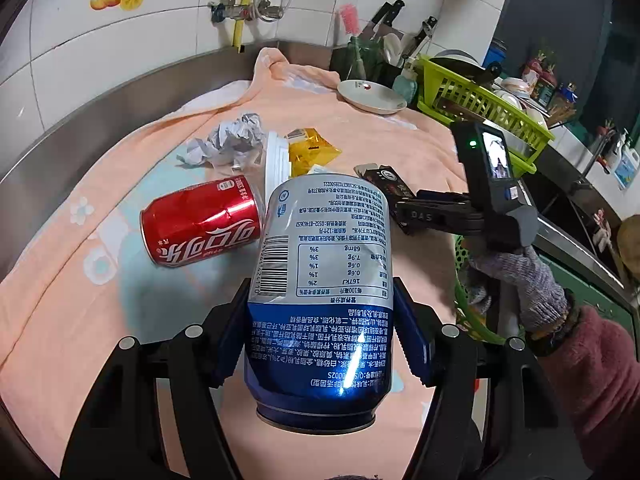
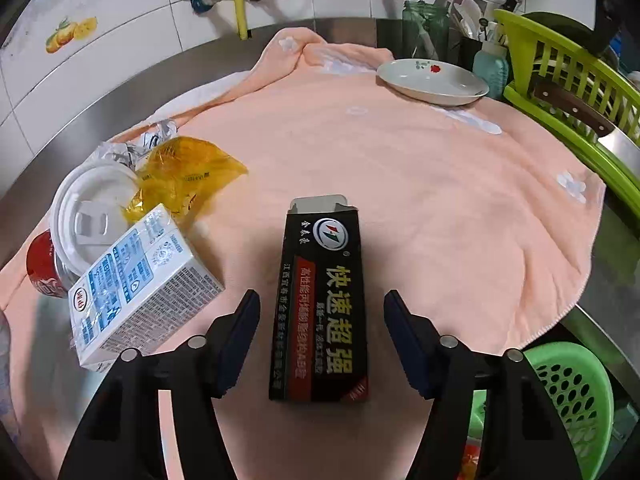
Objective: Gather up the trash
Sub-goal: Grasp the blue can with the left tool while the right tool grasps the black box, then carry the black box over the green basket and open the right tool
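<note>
Left tool (image 1: 320, 332) clamps blue-and-silver can (image 1: 324, 280), lifted off towel-covered surface (image 2: 440, 200). Right tool (image 2: 322, 336) half-wide, straddling black carton (image 2: 320, 300) untouched. Green basket (image 2: 576, 392): contents unclear.

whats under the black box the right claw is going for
The black box lies flat on the peach towel, between the right claw's open pads, which do not touch it. Only towel shows around it; whatever is beneath the towel is covered.

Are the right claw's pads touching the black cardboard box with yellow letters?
Apart. The right wrist view shows peach towel between the black cardboard box and each pad of the right claw.
</note>
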Tool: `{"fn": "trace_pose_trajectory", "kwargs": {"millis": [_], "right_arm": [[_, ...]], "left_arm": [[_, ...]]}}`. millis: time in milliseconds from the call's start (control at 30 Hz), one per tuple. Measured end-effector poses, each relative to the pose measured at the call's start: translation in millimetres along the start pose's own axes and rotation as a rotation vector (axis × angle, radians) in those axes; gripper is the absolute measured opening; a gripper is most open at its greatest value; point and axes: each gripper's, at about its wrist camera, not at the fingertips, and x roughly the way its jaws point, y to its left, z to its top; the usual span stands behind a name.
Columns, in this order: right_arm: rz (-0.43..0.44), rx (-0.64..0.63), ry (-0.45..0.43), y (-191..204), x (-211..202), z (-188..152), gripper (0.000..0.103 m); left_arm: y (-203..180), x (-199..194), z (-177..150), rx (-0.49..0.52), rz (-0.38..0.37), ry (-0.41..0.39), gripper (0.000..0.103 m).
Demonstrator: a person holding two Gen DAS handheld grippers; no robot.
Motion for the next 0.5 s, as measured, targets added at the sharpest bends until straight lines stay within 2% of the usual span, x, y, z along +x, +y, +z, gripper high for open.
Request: {"fn": "trace_pose_trajectory", "kwargs": {"millis": [33, 100, 200, 500], "right_arm": [[-0.005, -0.003, 0.005, 0.5, 1.9, 0.1, 0.058], [-0.010, -0.002, 0.017, -0.2, 5.9, -0.6, 0.049], [0.007, 0.011, 0.007, -3.9, 3.2, -3.2, 0.043], [0.021, 0.019, -0.029, -14.0, -37.4, -26.6, 0.043]], "left_arm": [[0.3, -0.2, 0.4, -0.002, -0.002, -0.001, 0.065], [-0.5, -0.9, 0.7, 0.001, -0.008, -0.001, 0.065], [-1.8, -1.5, 0.5, 0.011, -0.002, -0.002, 0.065], [-15.9, 1.9, 3.3, 0.042, -0.027, 0.003, 0.065]]}}
